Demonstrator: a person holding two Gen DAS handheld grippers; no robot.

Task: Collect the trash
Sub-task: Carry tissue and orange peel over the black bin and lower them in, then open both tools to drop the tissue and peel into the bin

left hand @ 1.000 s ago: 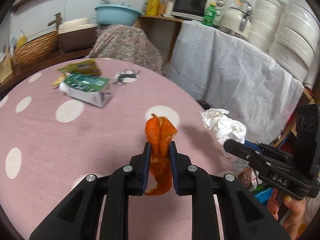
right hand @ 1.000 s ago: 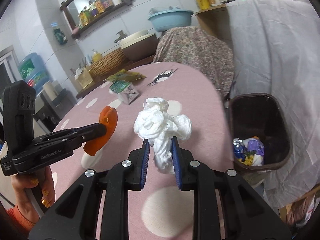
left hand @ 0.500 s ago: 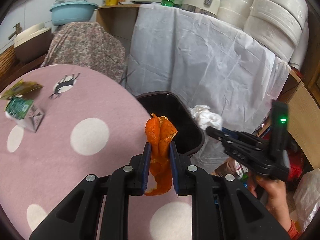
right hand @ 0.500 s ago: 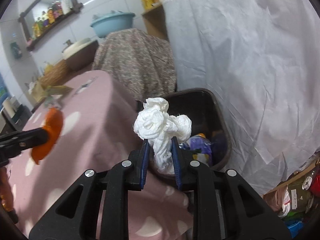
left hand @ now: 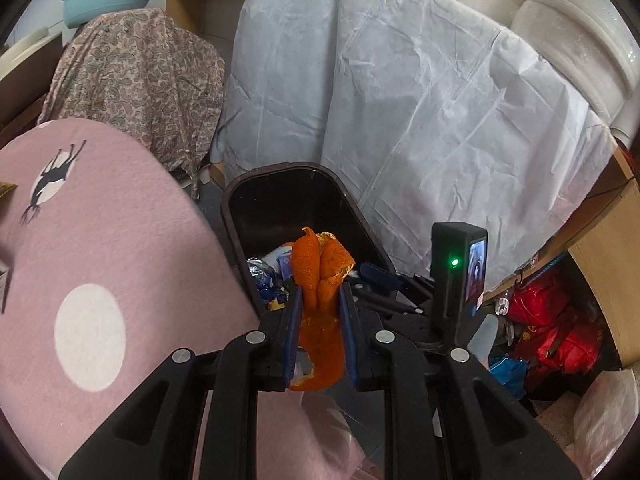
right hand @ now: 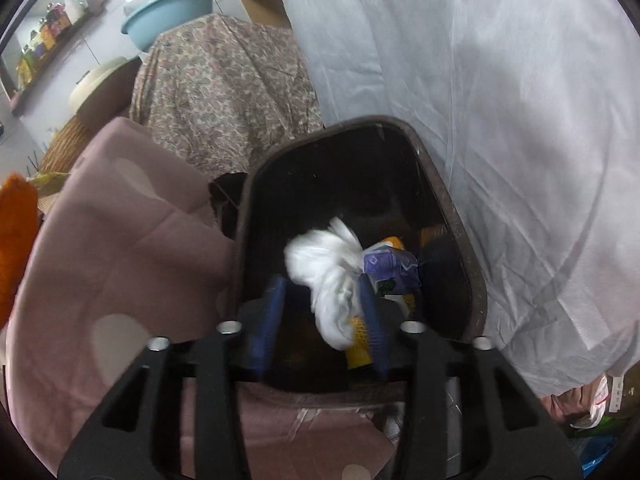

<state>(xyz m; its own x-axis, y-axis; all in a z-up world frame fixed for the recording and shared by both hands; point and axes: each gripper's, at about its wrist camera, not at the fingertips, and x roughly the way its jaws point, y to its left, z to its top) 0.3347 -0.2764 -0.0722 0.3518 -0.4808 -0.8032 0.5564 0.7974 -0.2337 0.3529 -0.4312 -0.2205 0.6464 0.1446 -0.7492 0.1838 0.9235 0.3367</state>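
My left gripper [left hand: 319, 300] is shut on an orange peel [left hand: 320, 276] and holds it over the near edge of the dark brown trash bin [left hand: 236, 200]. My right gripper [right hand: 322, 300] is open above the bin [right hand: 452, 204]. The crumpled white tissue [right hand: 328, 264] is blurred between its fingers, against the right one, dropping into the bin. Wrappers [right hand: 390, 264] lie inside the bin. The right gripper also shows in the left wrist view [left hand: 384, 276], low over the bin. The peel shows at the left edge of the right wrist view [right hand: 14, 240].
The pink polka-dot table [left hand: 100, 260] borders the bin on the left. A white sheet [left hand: 400, 100] hangs behind the bin. A patterned cloth [left hand: 132, 80] covers a chair at the back. Red bags [left hand: 556, 328] lie on the floor at the right.
Both grippers moved from over the table to above the bin. My right gripper opened and the tissue is falling. The left still grips the peel.
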